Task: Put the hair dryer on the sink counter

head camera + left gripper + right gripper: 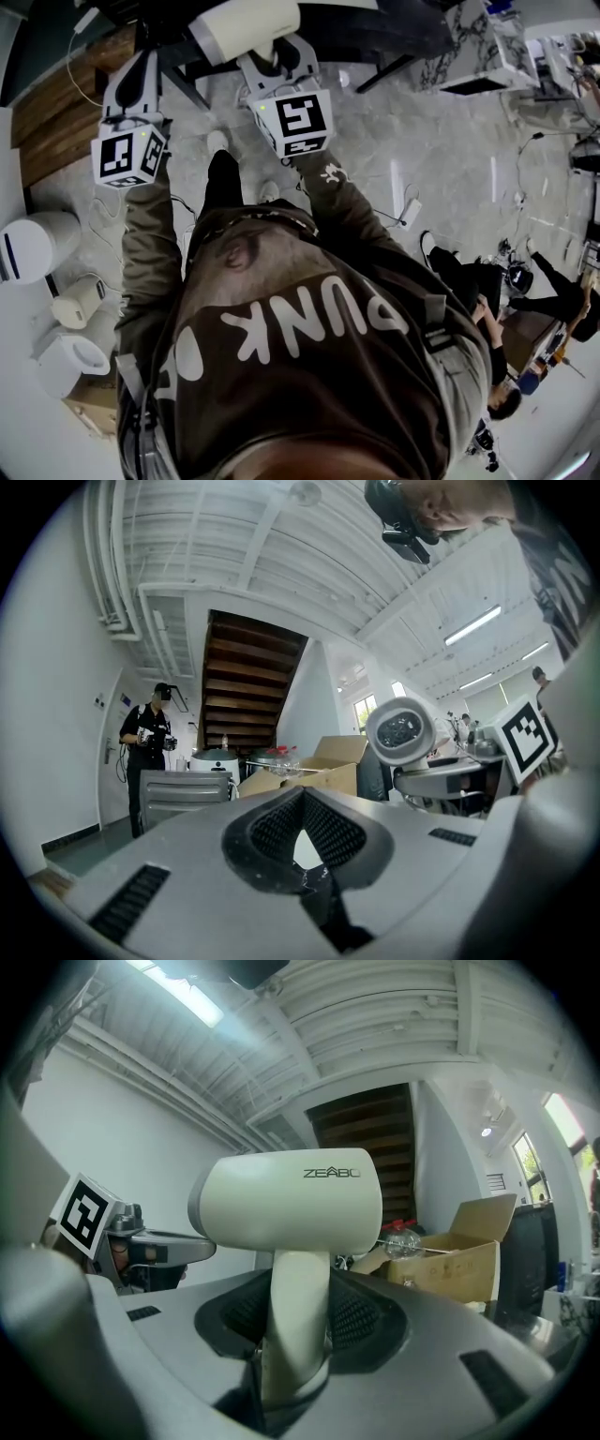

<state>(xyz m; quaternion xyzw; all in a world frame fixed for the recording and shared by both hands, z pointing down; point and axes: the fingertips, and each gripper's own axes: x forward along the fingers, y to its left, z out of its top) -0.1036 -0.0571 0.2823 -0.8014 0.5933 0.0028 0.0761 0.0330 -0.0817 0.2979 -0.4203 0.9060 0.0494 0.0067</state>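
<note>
In the right gripper view a white hair dryer [291,1208] stands upright, its handle between the black pads of my right gripper [300,1321], which is shut on it. From the head view the hair dryer [246,28] shows at the top, above the right gripper [281,58] and its marker cube. My left gripper [141,52] is held beside it on the left. Its jaws [302,832] meet at the tips with nothing between them. The left gripper view also catches the hair dryer [401,731] end-on at its right. No sink counter is plainly visible.
White round appliances [33,246] stand at the left of the floor. A marble-patterned block [478,47] sits at the far right. People [487,291] sit at the right. A standing person [145,738], cardboard boxes [319,761] and a wooden staircase [248,686] lie ahead.
</note>
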